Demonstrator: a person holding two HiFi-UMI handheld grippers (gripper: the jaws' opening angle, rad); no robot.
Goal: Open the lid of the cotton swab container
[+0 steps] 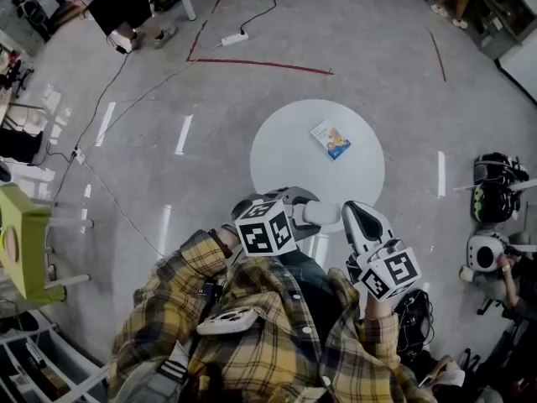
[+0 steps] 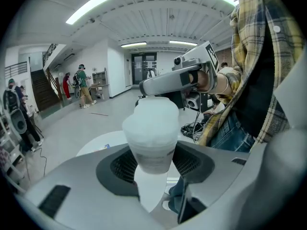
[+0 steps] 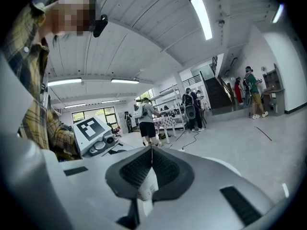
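Now container (image 2: 151, 128) clamped between jaws of left gripper (image 1: 304, 211), held above table (image 1: 281, 154); right gripper (image 3: 151, 163) jaws pressed fully together, held near it.

Bright, even light — fisheye-bent edges

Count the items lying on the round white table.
1: a blue-and-white packet on the round table, toward its far right. The table's near edge is out of sight, so more may be hidden.
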